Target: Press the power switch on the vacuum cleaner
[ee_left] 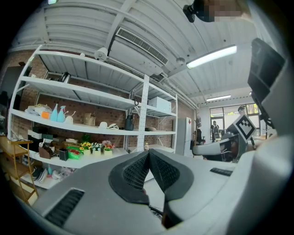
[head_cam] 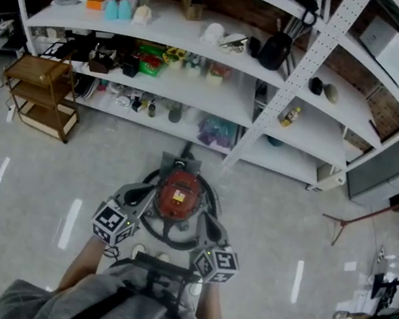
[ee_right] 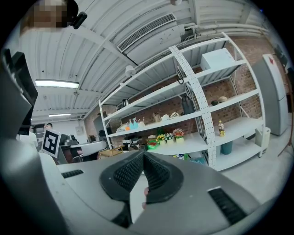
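The vacuum cleaner (head_cam: 180,193) is a round red canister with a dark base, standing on the floor just ahead of the person; its hose (head_cam: 159,233) loops around it. My left gripper (head_cam: 139,199) hangs at its left side and my right gripper (head_cam: 204,223) at its right side, both close to the canister. Both gripper views look level toward the shelving and do not show the vacuum. The left gripper (ee_left: 148,152) has its jaws closed tip to tip with nothing between. The right gripper (ee_right: 143,154) is shut the same way, empty.
White metal shelving (head_cam: 217,101) with bottles, plants and boxes runs along the brick wall ahead. A small wooden rack (head_cam: 41,93) stands at the left, and a tripod-like stand (head_cam: 360,221) lies at the right. People stand far off in the left gripper view (ee_left: 214,128).
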